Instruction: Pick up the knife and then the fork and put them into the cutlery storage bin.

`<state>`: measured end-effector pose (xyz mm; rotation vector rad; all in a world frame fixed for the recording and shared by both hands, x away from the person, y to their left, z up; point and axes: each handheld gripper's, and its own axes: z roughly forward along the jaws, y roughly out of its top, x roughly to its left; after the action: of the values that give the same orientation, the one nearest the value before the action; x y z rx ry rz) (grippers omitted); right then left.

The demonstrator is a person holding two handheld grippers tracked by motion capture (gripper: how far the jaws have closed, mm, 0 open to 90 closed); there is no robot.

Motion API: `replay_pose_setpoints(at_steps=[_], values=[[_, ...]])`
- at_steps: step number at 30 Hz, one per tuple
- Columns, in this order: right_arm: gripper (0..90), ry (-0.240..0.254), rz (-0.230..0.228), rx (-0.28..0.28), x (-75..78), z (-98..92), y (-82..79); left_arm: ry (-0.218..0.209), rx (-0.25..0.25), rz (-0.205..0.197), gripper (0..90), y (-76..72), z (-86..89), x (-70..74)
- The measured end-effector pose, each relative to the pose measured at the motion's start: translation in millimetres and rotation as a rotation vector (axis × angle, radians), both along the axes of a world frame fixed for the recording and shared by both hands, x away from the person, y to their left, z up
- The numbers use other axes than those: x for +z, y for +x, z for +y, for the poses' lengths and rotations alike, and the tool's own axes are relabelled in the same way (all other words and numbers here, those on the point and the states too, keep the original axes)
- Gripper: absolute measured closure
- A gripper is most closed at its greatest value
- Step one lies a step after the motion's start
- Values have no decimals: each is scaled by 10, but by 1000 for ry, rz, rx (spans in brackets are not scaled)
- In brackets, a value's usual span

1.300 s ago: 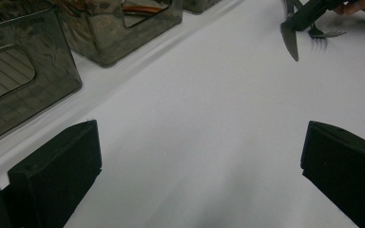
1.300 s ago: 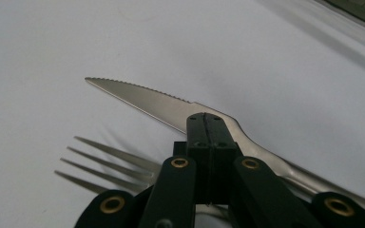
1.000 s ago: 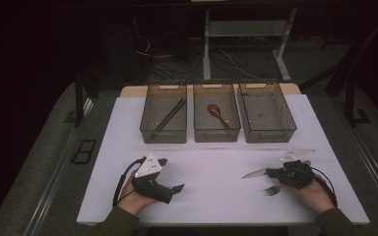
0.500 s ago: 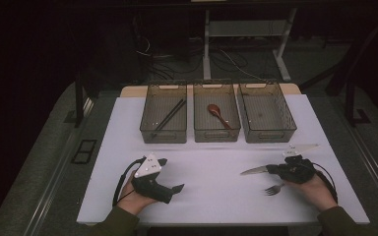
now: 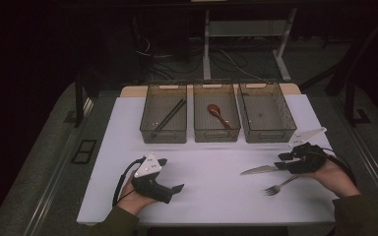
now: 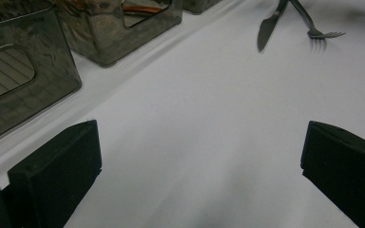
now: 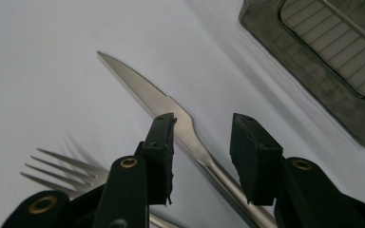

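Observation:
A silver knife (image 5: 258,170) lies on the white table with its blade pointing left, and a silver fork (image 5: 278,186) lies just in front of it. My right gripper (image 5: 281,161) hovers over the knife's handle end. Its jaws have just been opening. In the right gripper view the knife (image 7: 157,97) runs under the gap of the gripper (image 7: 203,121), and the pads do not touch it; the fork (image 7: 62,166) lies at the left. My left gripper (image 5: 177,188) rests at the front left, wide open (image 6: 199,161) over bare table.
Three dark clear bins stand in a row at the back. The left bin (image 5: 147,118) holds black chopsticks (image 5: 170,117), the middle bin (image 5: 199,118) a red spoon (image 5: 218,114), and the right bin (image 5: 288,115) nothing. The table's front edge is close to both hands.
The right gripper has opened off the knife and lifted up and back a little. The knife and fork stay on the table. The left hand has not moved.

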<state>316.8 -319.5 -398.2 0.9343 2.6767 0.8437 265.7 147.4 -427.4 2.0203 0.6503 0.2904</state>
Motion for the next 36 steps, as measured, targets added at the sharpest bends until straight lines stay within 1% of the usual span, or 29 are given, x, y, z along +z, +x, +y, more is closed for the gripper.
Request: replay_pose_setpoints(at_steps=[2, 4, 7, 10, 13, 17, 19, 21, 24, 25, 27, 30, 31, 32, 33, 34, 36], values=[[587, -44, 13, 31, 36, 17, 40, 0, -1, 1, 0, 1, 1, -1], [586, -76, 39, 55, 63, 37, 74, 0, -1, 1, 0, 1, -1, -3], [586, -146, 66, 108, 65, 78, 127, -2, -2, 2, 0, 0, -5, -4], [587, -211, 93, 145, 33, 121, 173, -1, -1, 2, 0, 1, -3, -4], [599, -251, 121, 171, -20, 160, 209, -2, -2, 2, 0, -1, -5, -4], [614, -309, 143, 194, -115, 198, 242, -1, -3, 3, 0, 0, -4, -6], [622, -326, 150, 197, -144, 207, 257, 0, -4, 3, 0, 2, -3, -6], [629, -337, 147, 199, -159, 210, 275, -2, -3, 4, 0, 2, -4, -7], [645, -358, 159, 214, -184, 219, 296, -1, -4, 3, 0, 4, -5, -8], [654, -368, 154, 224, -192, 217, 309, -1, -4, 4, 0, 2, -5, -8], [659, -368, 168, 225, -195, 222, 321, 0, -4, 3, 0, 3, -4, -7], [662, -382, 170, 249, -194, 232, 336, 2, -5, 3, 0, 4, -4, -9], [664, -385, 179, 251, -196, 237, 336, 2, -5, 4, 0, 3, -5, -9], [664, -392, 184, 262, -203, 241, 341, 1, -5, 3, 0, 3, -5, -7], [665, -405, 179, 272, -223, 247, 349, 2, -5, 2, 0, 1, -5, -6], [666, -403, 190, 267, -222, 250, 360, 1, -5, 2, 0, 0, -5, -6], [668, -405, 193, 273, -222, 249, 369, 1, -4, 3, 0, 1, -4, -7]])
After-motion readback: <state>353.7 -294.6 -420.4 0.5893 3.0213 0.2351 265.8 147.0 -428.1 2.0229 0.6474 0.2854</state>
